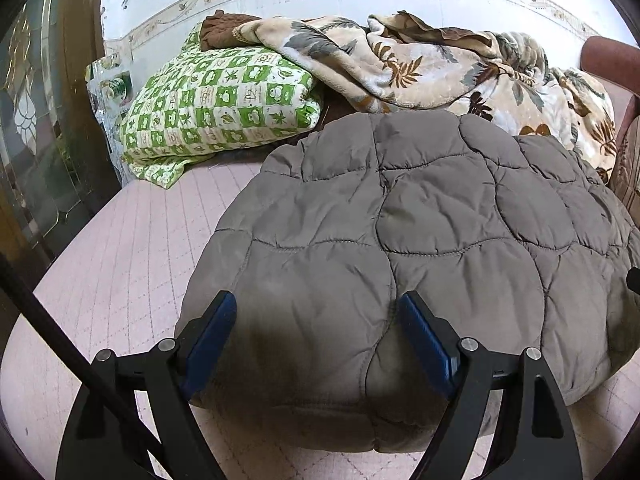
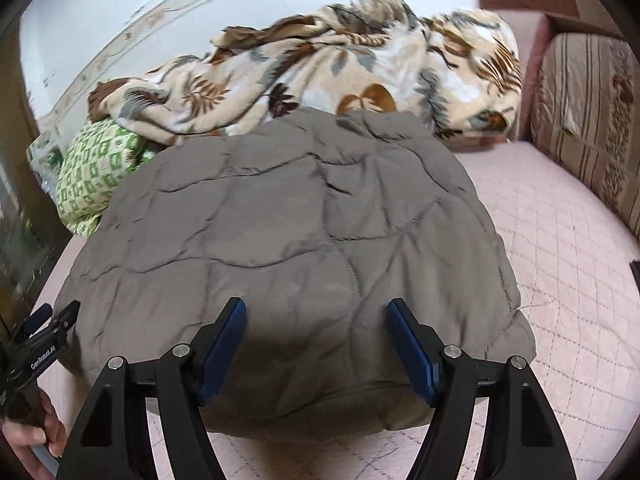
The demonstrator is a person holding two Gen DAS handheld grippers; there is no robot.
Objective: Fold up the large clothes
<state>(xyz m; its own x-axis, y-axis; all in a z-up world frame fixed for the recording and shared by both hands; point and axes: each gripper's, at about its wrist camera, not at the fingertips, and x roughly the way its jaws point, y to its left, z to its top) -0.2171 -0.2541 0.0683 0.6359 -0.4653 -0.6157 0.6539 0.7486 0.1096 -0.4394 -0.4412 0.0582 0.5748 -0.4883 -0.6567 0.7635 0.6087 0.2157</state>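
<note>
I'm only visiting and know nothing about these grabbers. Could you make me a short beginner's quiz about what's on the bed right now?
1. True or false: the left gripper is clamped on the grey quilted garment.
2. What lies behind the garment against the wall? A) a floral blanket B) a suitcase C) a ladder
3. Fill in: the green checked bundle sits to the ___ of the garment in both views.

Key: 1 false, both it and the right gripper stand open above the fabric, holding nothing. 2 A. 3 left.
</note>
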